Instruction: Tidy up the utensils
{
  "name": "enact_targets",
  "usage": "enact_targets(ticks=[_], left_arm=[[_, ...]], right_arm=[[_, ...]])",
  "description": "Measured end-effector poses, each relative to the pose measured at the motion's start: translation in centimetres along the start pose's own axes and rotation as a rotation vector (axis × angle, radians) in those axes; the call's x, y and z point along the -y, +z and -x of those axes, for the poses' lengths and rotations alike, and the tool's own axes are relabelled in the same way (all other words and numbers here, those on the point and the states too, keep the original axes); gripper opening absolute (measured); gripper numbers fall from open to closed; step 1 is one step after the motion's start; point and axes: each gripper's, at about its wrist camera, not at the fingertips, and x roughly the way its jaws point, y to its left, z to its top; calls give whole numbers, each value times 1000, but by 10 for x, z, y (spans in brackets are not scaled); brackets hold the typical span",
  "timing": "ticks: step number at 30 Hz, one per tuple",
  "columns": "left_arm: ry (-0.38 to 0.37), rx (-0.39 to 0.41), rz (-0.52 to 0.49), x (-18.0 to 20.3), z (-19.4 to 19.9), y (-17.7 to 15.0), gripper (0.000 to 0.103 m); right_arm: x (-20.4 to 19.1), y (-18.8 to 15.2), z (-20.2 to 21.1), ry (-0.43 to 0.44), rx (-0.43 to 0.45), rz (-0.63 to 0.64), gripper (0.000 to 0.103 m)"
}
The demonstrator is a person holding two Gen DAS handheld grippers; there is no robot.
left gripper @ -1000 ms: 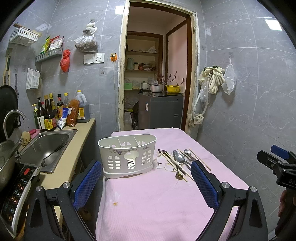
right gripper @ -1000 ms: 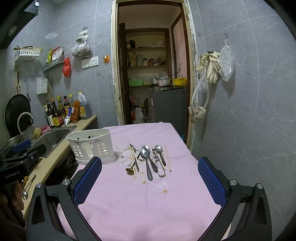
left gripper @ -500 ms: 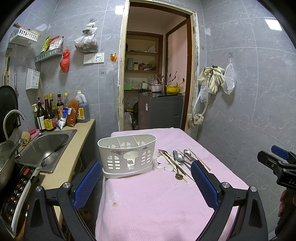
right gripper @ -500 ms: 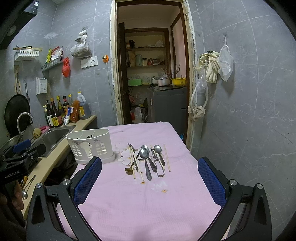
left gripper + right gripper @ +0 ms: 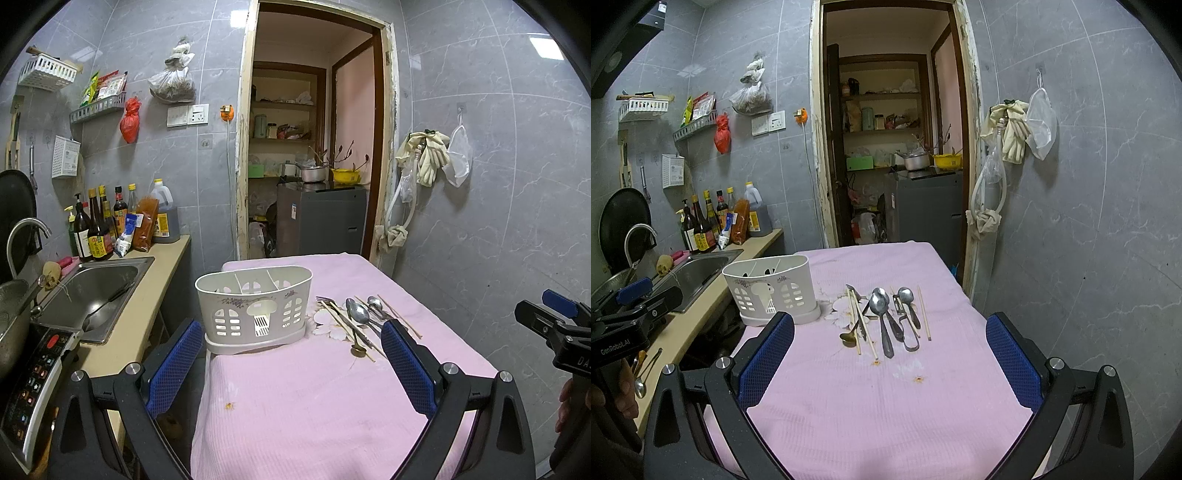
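Note:
A white slotted utensil holder (image 5: 255, 306) (image 5: 772, 290) with three compartments stands on the pink-covered table (image 5: 325, 387) (image 5: 886, 391), at its left side. To its right lies a loose pile of utensils (image 5: 360, 321) (image 5: 886, 317): metal spoons, a fork, wooden chopsticks, a small brass spoon. My left gripper (image 5: 291, 354) hovers open over the near table edge, facing the holder. My right gripper (image 5: 890, 354) is open too, pointed at the pile from the near side. Neither holds anything.
A counter with a steel sink (image 5: 92, 291), bottles (image 5: 99, 225) and an induction cooker (image 5: 33, 380) runs along the left. A doorway (image 5: 314, 147) opens behind the table; a tiled wall with hanging gloves (image 5: 428, 158) is on the right. A spoon (image 5: 641, 384) lies on the counter.
Both views have crept slightly forward and down toward the table; the holder and utensils have not moved.

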Motion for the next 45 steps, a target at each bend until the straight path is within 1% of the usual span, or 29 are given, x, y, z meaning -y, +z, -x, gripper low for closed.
enact_targets(ticks=[30, 33, 38, 39, 41, 45], left_arm=[[1, -8, 0, 0, 0, 0, 98], [3, -28, -2, -1, -1, -12, 98], [5, -58, -7, -1, -7, -16, 98], [6, -65, -7, -4, -11, -22, 98], [8, -86, -9, -1, -14, -17, 98], [13, -134, -11, -1, -21, -21, 98]], right_arm=[[-1, 0, 0, -1, -5, -1, 102], [-1, -3, -2, -3, -13, -3, 102], [2, -4, -9, -4, -31, -12, 102], [2, -5, -9, -5, -36, -14, 102], [2, -12, -13, -10, -60, -18, 102], [3, -17, -16, -18, -85, -22, 102]])
